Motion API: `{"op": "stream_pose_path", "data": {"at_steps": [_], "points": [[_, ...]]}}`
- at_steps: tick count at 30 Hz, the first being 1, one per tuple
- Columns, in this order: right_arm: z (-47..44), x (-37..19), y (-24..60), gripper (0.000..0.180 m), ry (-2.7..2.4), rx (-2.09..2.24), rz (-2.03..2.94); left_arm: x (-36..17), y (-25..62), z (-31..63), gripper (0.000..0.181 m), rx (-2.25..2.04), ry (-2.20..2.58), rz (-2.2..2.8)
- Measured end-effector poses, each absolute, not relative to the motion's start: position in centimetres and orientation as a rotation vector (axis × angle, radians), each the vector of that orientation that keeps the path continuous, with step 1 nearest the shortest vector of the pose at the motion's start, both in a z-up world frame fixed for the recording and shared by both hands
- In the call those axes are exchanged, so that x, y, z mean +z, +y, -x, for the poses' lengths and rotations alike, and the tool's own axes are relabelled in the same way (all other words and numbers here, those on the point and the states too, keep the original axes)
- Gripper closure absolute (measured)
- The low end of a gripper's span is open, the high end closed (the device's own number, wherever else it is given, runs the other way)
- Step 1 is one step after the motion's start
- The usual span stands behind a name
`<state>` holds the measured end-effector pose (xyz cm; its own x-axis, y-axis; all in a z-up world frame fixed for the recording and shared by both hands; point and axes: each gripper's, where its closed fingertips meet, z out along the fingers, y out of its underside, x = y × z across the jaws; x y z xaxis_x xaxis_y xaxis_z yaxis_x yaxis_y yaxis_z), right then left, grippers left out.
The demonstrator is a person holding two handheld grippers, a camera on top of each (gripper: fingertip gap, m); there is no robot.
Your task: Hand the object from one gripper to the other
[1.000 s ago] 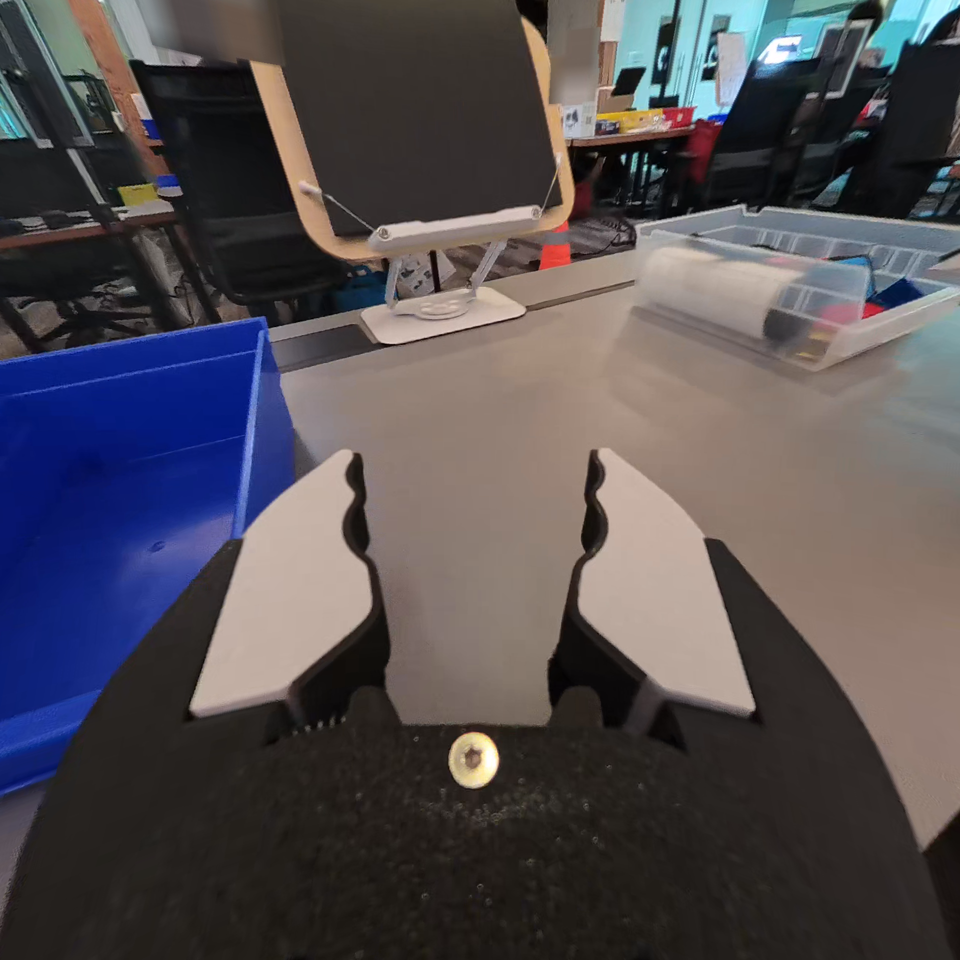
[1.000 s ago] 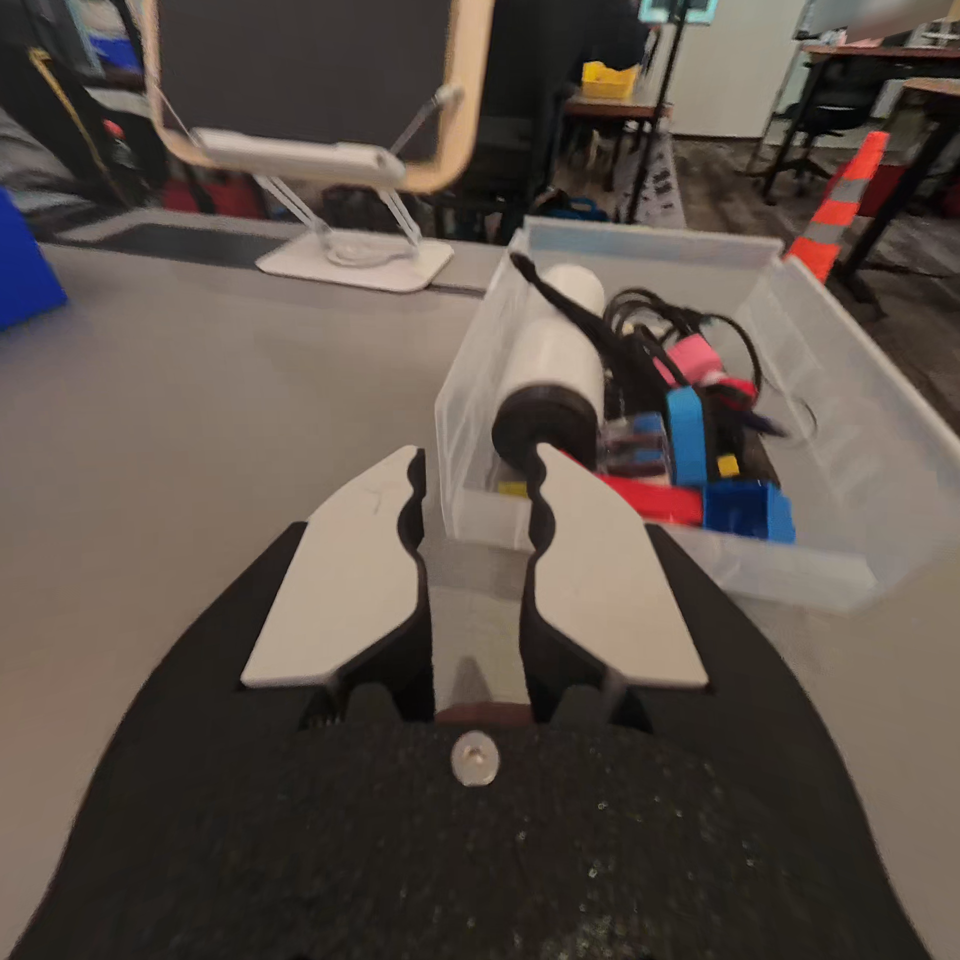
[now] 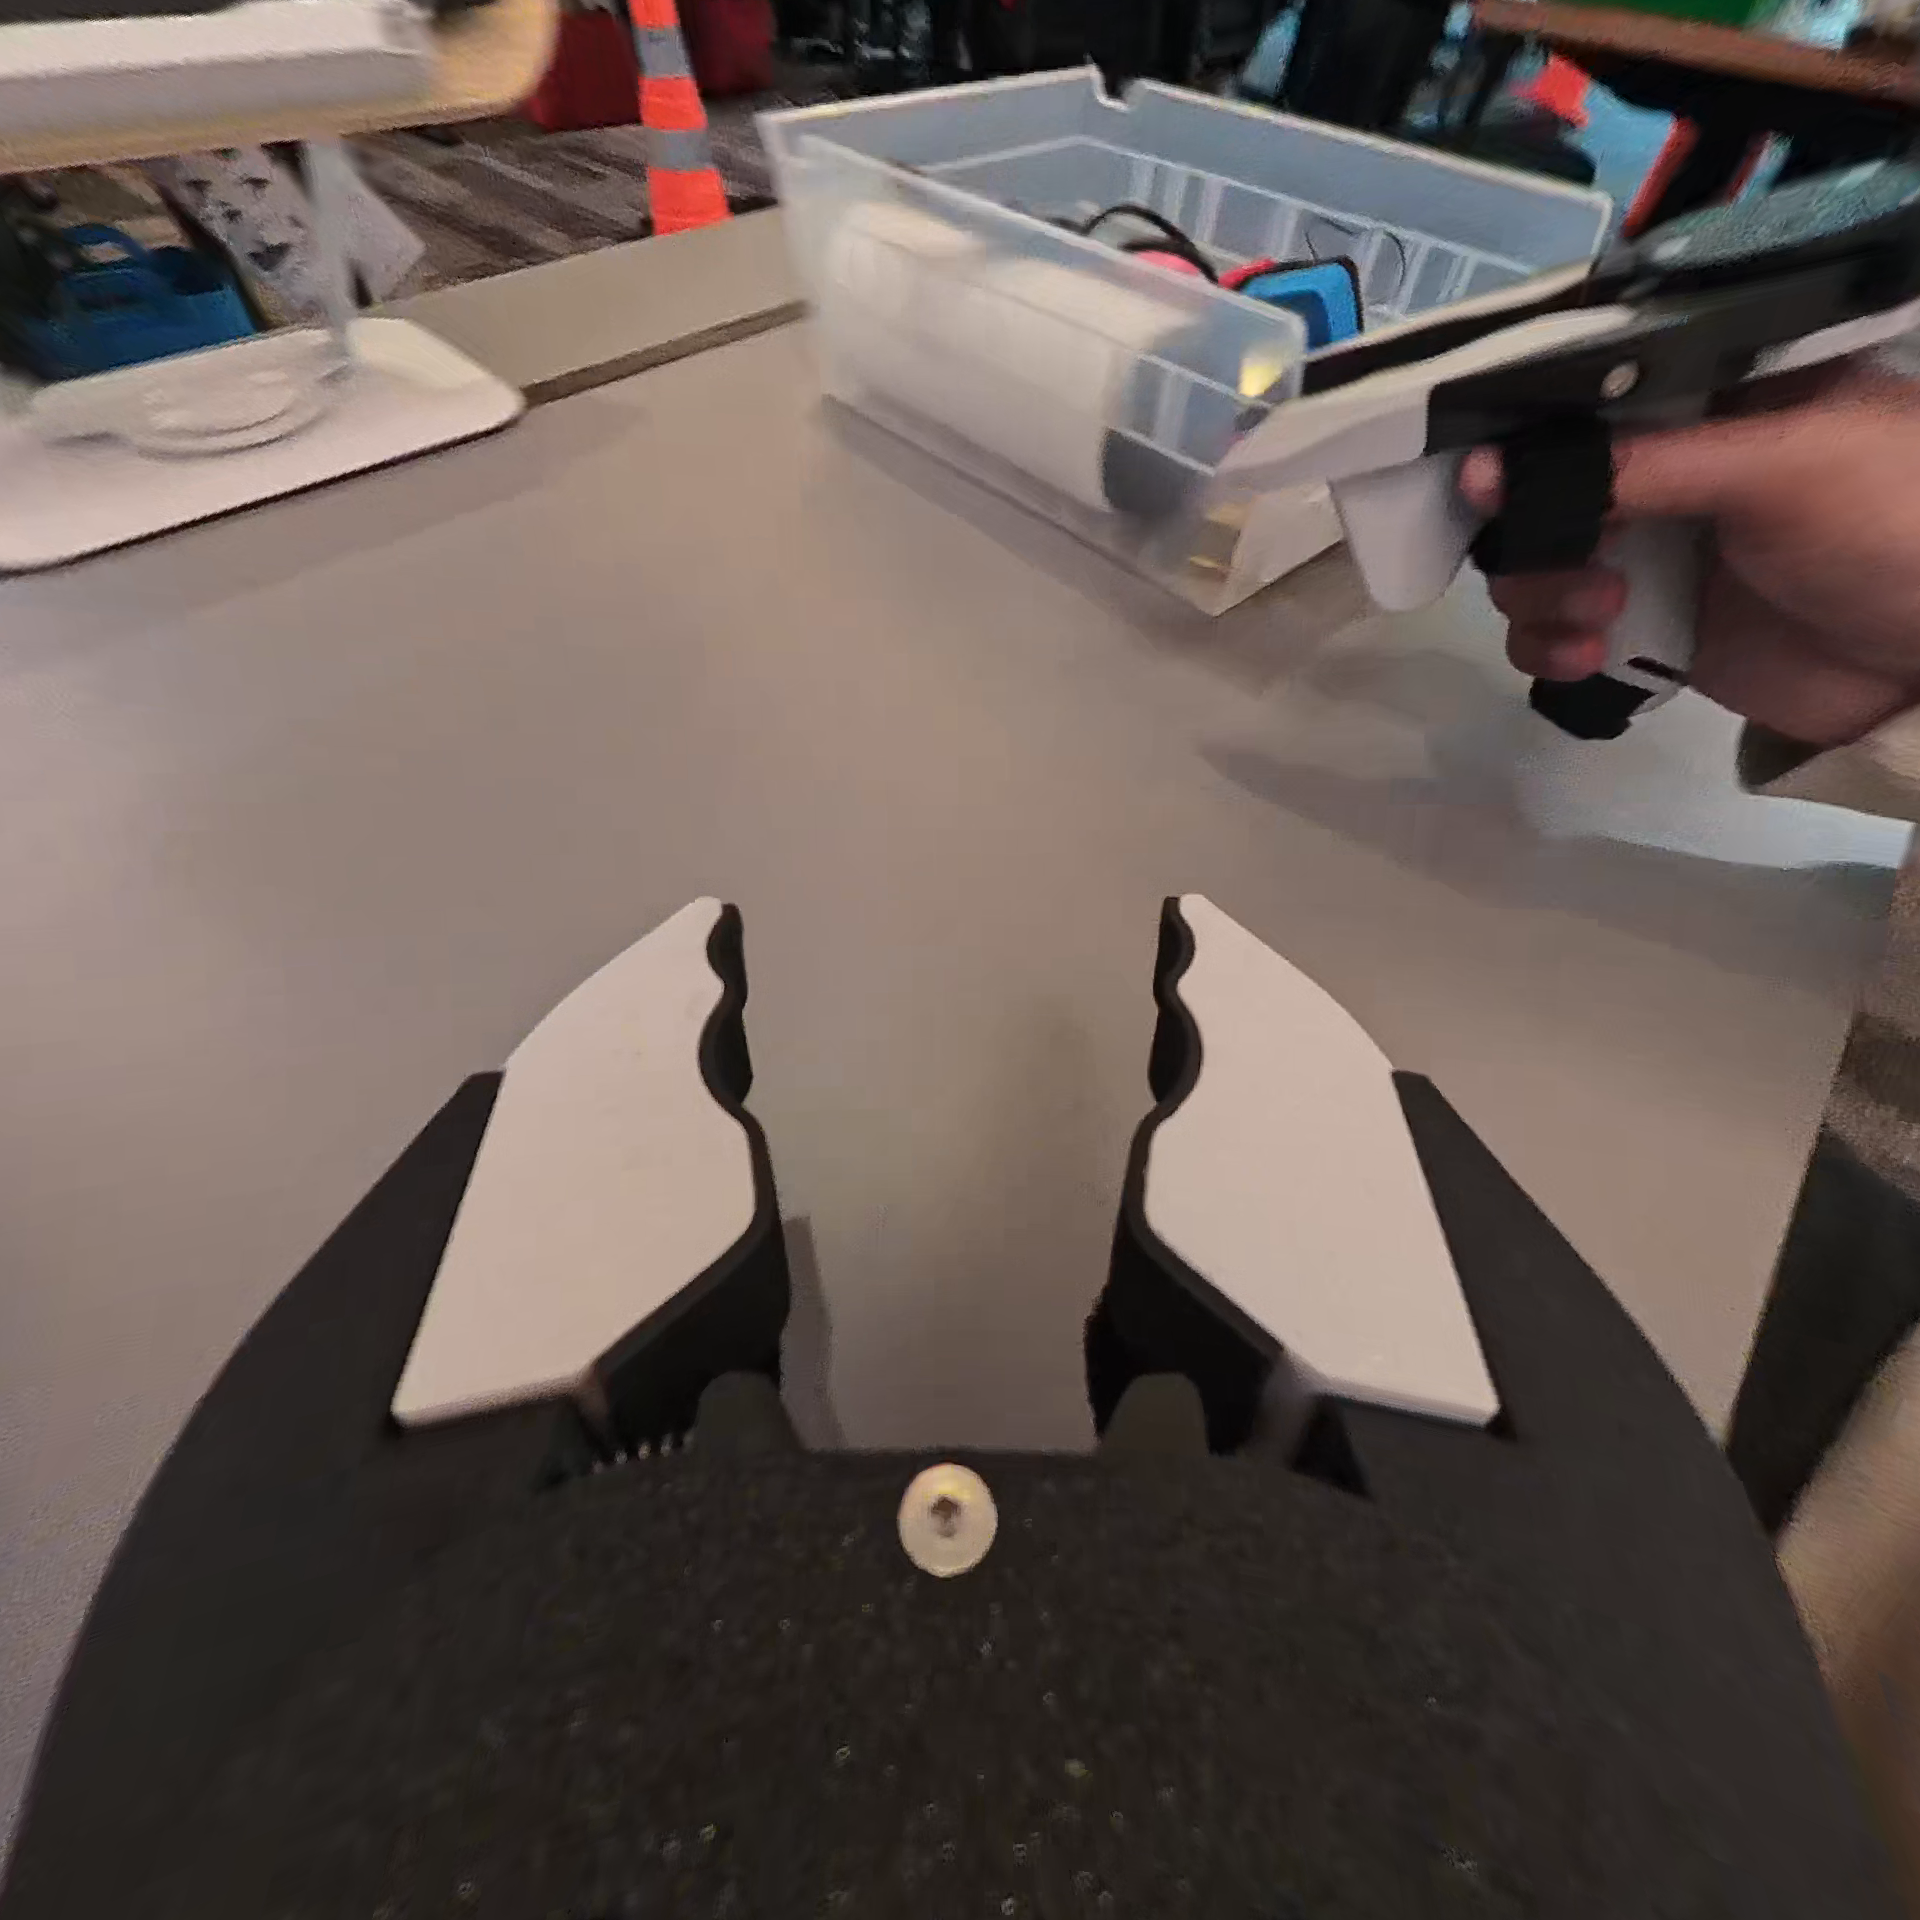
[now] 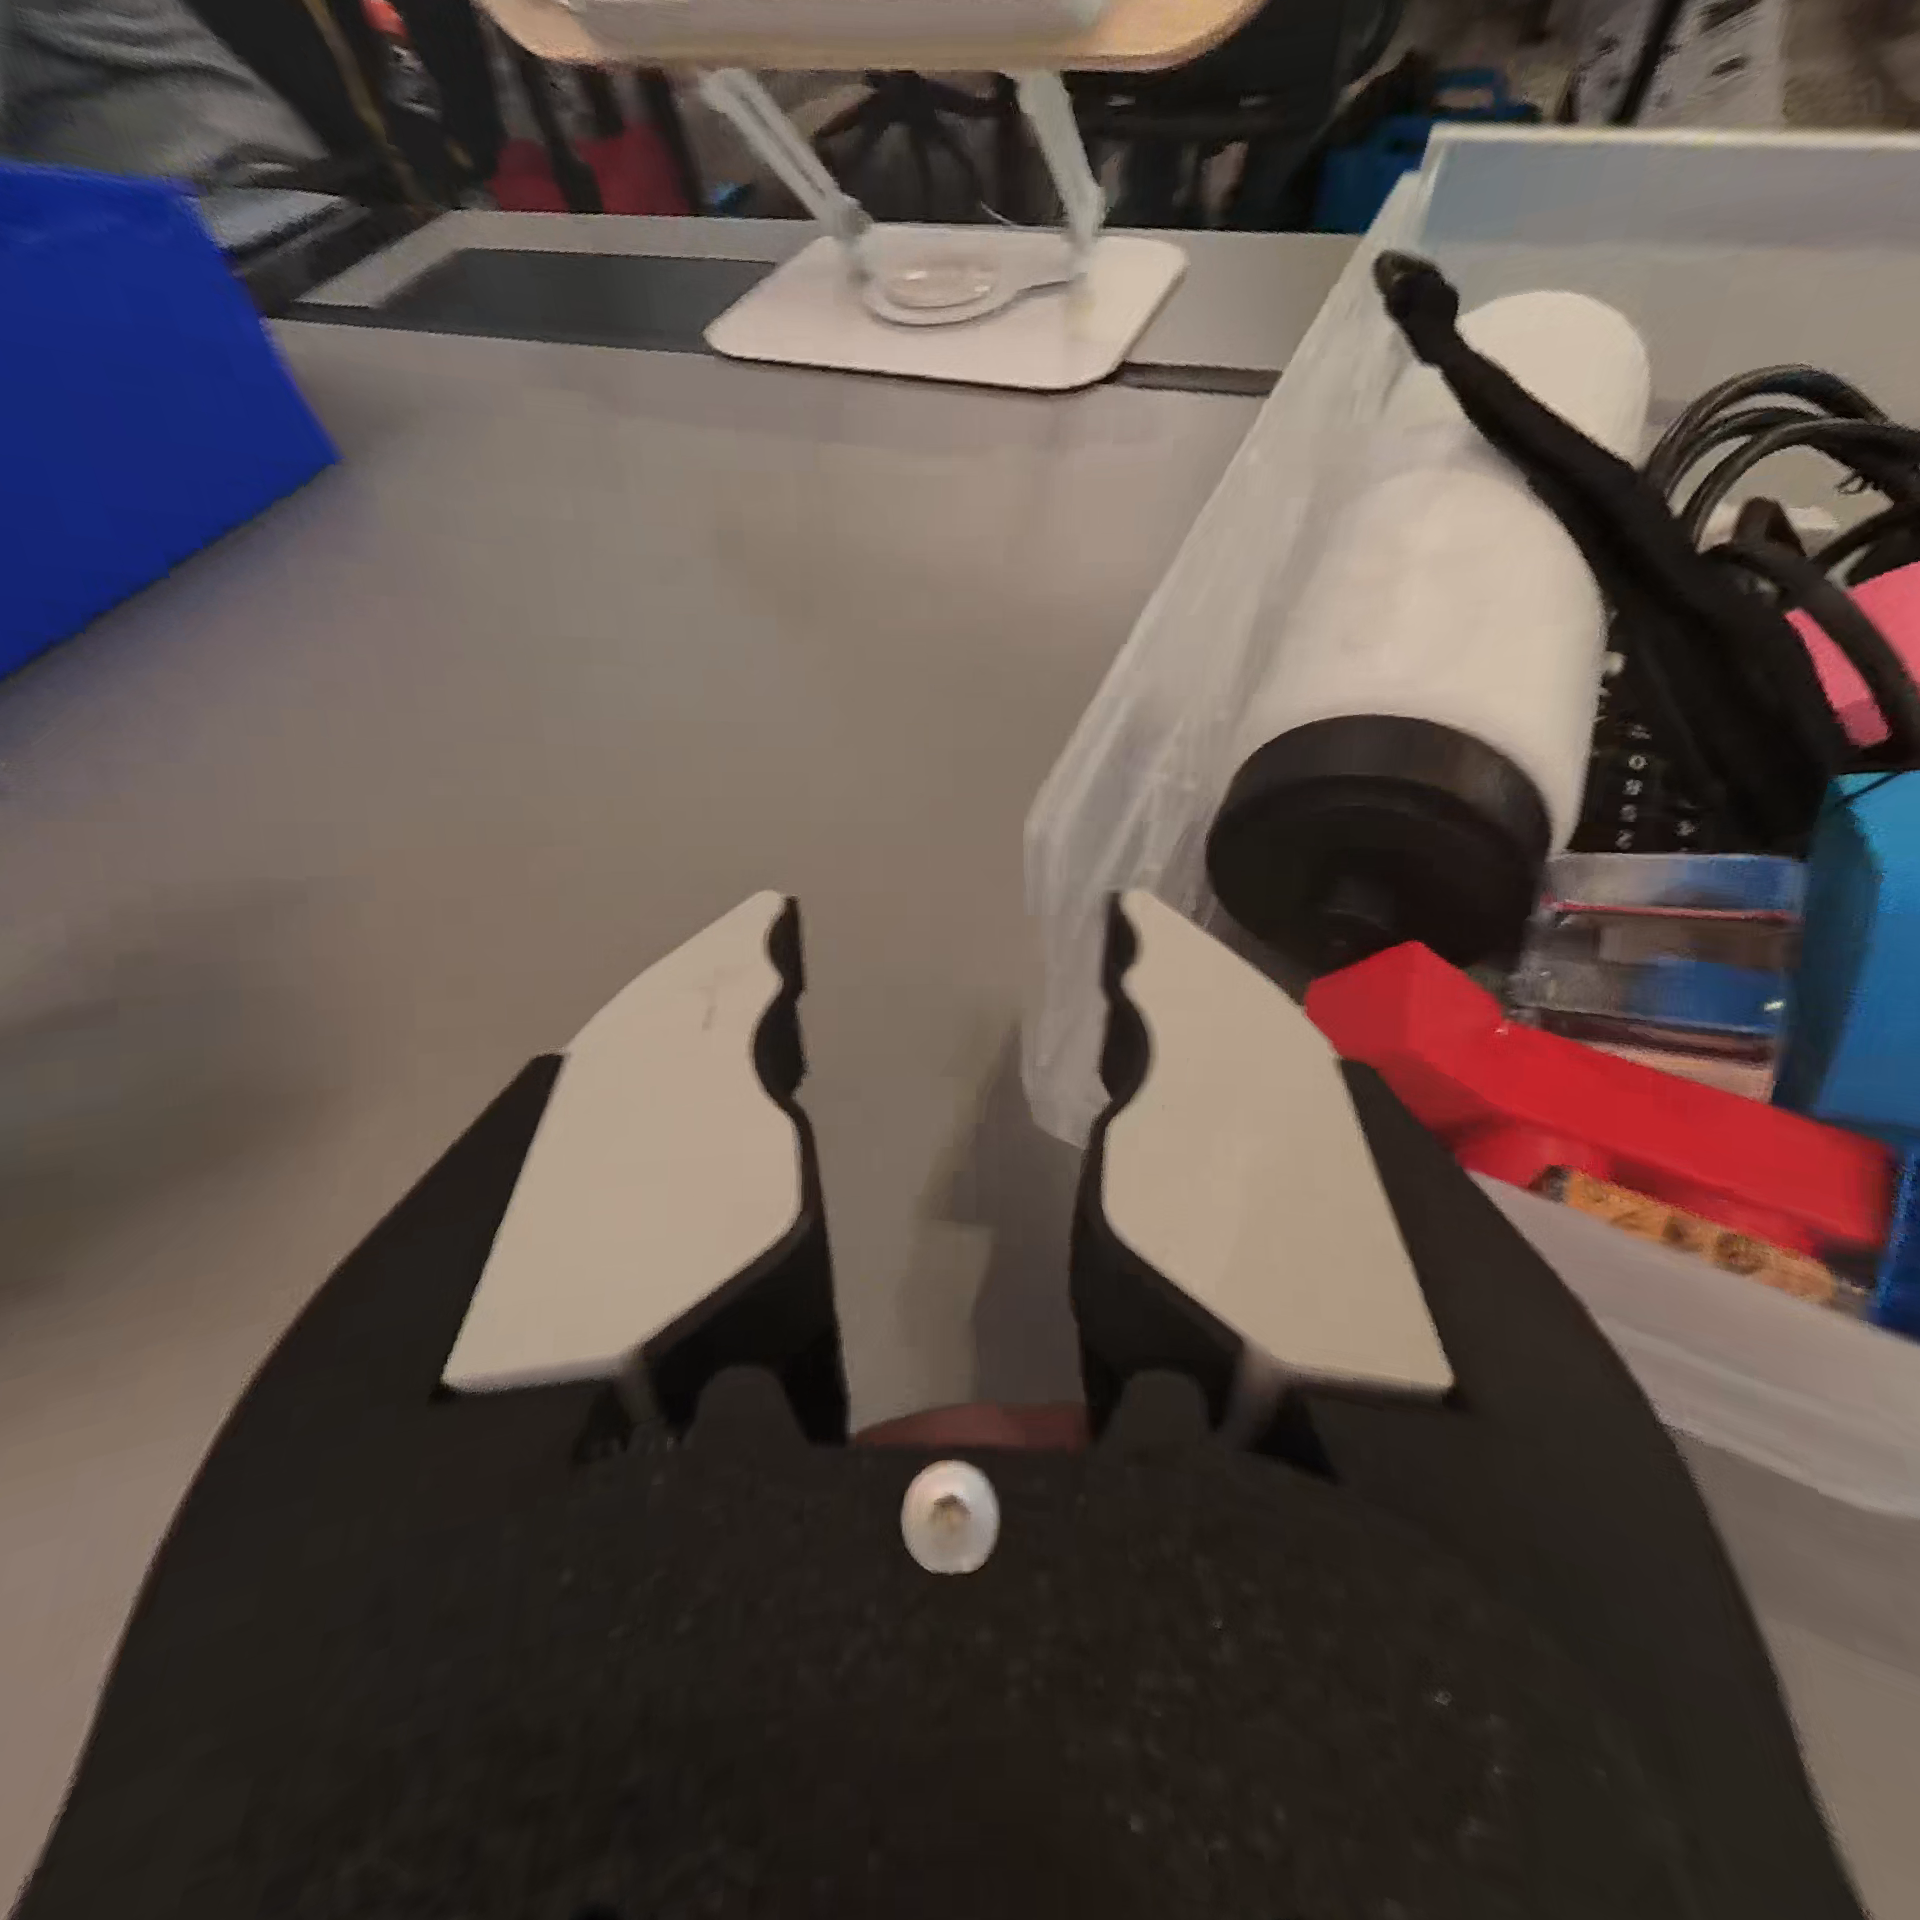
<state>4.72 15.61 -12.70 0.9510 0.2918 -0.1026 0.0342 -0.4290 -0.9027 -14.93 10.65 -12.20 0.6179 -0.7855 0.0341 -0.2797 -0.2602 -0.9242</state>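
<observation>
— Grey, that bench (image 4: 520, 727), smooth and matte, with office chairs and an orange traffic cone (image 3: 673, 114) blurred at the top of the left wrist view. Where is the object to hand over?

— Neither claw has one. Likely candidates lie in the clear plastic bin (image 4: 1164, 665) at the right of the right wrist view: a white cylinder with a black end cap (image 4: 1455, 644), a red plastic block (image 4: 1558, 1101), a blue block (image 4: 1860, 935), black cables (image 4: 1766, 436).

— And the claws?

— The left claw (image 3: 948, 914) is spread wide over bare bench, low centre of frame. The right claw (image 4: 951, 909) is parted more narrowly, empty, its tips just beside the bin's near corner. In the left wrist view it shows at right (image 3: 1262, 421), a hand (image 3: 1766, 582) on its grip.

— Anything further out?

— A white tablet stand base (image 4: 945, 312) at top centre, a blue plastic bin (image 4: 114, 395) at upper left.
</observation>
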Motion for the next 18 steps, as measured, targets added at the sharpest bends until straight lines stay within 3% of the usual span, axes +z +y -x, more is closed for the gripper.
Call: {"op": "stream_pose_path", "data": {"at_steps": [1, 5, 8, 12, 14, 15, 18], "points": [[-4.6, -11.8, 14.8, 0.139, -0.235, 0.326, 1.956, -12.4, 10.9, 12.9, 0.106, -0.603, 0.898, 1.816], [-11.9, -7.5, 12.0, 0.124, -0.008, 0.086, 1.782, -11.5, 12.5, 3.3, 0.109, -0.676, 0.926, 1.795], [-20.3, -7.5, 9.7, 0.117, 0.151, -0.227, 1.775, -11.4, 14.3, -3.0, 0.108, -0.73, 0.879, 1.843], [-23.3, -10.8, 11.0, 0.129, 0.223, -0.176, 1.879, -11.8, 16.6, -7.0, 0.127, -0.74, 0.766, 1.903], [-24.0, -13.5, 12.0, 0.152, 0.342, -0.157, 1.96, -12.0, 17.9, -6.8, 0.146, -0.716, 0.67, 1.937], [-24.0, -13.7, 12.2, 0.167, 0.373, -0.128, 1.953, -12.0, 18.2, -6.6, 0.147, -0.71, 0.657, 1.947], [-23.7, -13.3, 12.5, 0.176, 0.342, -0.158, 1.947, -12.2, 18.8, -5.8, 0.16, -0.589, 0.651, 1.995]]}}
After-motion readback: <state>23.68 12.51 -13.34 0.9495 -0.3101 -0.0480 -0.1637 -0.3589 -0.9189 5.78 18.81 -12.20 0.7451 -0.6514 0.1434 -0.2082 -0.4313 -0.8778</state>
